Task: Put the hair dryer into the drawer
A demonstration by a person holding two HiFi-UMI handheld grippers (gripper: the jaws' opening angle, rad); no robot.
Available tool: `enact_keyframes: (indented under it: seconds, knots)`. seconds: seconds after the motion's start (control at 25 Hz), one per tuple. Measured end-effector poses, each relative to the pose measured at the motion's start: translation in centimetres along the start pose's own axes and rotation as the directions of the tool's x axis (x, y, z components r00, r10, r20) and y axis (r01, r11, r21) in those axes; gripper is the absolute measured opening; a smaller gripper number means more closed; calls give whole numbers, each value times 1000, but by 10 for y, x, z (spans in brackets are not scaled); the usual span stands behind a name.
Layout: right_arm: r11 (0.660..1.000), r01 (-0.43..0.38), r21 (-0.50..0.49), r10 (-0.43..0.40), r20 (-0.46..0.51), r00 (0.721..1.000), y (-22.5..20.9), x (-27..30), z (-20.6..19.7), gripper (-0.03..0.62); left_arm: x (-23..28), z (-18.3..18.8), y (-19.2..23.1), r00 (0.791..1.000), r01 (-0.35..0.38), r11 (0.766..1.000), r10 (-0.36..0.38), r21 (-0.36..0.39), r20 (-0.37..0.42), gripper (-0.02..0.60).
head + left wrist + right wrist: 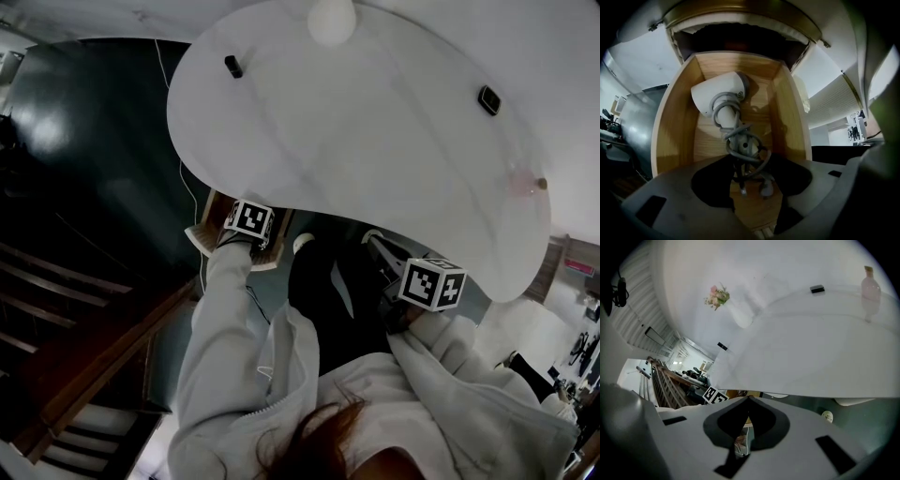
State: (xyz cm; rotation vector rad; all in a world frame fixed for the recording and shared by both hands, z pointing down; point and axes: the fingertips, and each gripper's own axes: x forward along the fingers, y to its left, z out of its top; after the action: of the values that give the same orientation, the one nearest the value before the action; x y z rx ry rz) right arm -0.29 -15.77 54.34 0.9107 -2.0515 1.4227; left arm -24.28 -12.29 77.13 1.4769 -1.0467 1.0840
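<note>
At the left, the drawer point(677, 122) was seen pulled out from under the white table point(375, 141), its wooden walls and floor in plain sight in the left gripper view. The hair dryer point(719, 93) was already within those walls. Its pale head lay toward the back of the drawer, in the upper left of that view. Its handle, wound about with the grey cord point(740, 151), ran down toward the frame's centre.

The left gripper point(752, 182) was pointed steeply down into the drawer. Its fingers point(670, 192) were set wide on the cord-wrapped end of the handle, with the loops reaching both pads point(797, 176) and the plug point(764, 190) showing between them. Whether the dryer's weight was borne by the drawer floor could not be made out.

Further right, the right gripper point(748, 403) was seen by the table's edge, apart from the drawer, its fingers brought together on nothing.

The task was judged nearly done, since the dryer was inside. What was left, it was reckoned, was for the hold to be let go and the left gripper drawn clear. The drawer stood open.
</note>
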Motion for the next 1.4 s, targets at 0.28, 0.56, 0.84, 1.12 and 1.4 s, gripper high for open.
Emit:
enact_keyframes:
  seconds: [0.28,0.56,0.84,1.12,1.4]
  knots:
    - [1000,-11,-10,11,9,1000,5,2,1,51,-22,5,-6,998,49,998,-48,-26,47,303]
    - [998,-43,-39,44,16,999,22,8,5,51,-56,15,-5,987,63,998,-59,-24,149,310]
    - [991,-102,-86,105,29,994,53,21,15,51,-95,6,-11,973,72,997,-73,9,221,310]
    - [981,-155,-116,162,58,985,85,32,25,51,-143,-5,-12,938,64,997,-43,-49,345,310]
    - [971,-192,-145,207,97,974,115,40,33,51,-199,-16,-22,868,118,987,-50,-108,494,309]
